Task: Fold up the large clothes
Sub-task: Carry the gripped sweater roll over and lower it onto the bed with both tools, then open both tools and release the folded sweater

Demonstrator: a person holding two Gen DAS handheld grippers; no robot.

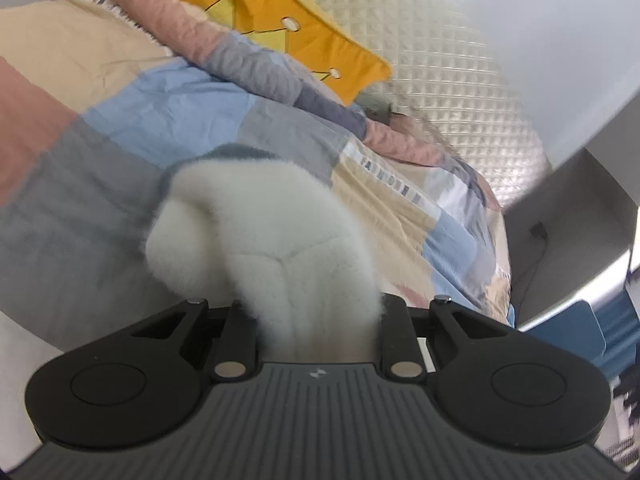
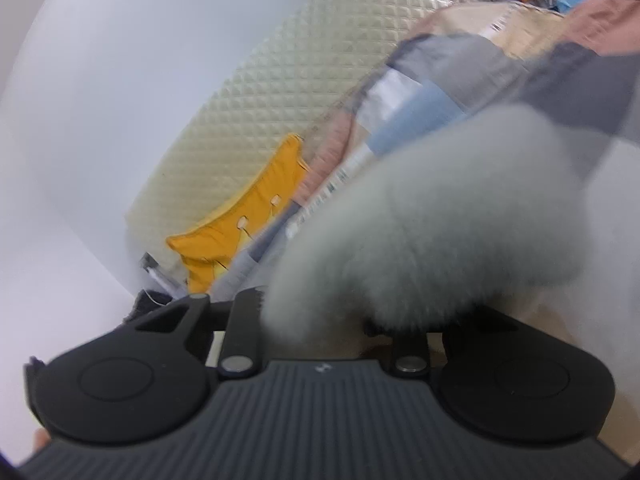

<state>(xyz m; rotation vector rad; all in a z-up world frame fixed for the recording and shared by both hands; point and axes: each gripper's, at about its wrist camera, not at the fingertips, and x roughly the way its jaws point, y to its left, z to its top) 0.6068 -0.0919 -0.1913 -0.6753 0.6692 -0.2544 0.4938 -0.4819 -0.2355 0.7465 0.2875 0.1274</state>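
A white fluffy fleece garment [image 1: 272,232] fills the middle of the left wrist view, bunched up over the bed. My left gripper [image 1: 316,316] is shut on it; the fleece runs down between the jaws and hides the fingertips. A blue-grey edge of the garment shows at its far end. In the right wrist view another fold of the same fleece garment [image 2: 448,216], blurred, bulges from my right gripper [image 2: 332,316], which is shut on it. Its fingertips are buried in the pile too.
Below lies a bed with a patchwork cover [image 1: 132,92] in beige, blue, grey and pink. A pink-and-grey strip of cloth [image 1: 240,56] crosses it. A yellow pillow [image 1: 280,12] leans on a quilted cream headboard [image 1: 460,80]. The white wall [image 2: 120,80] stands behind.
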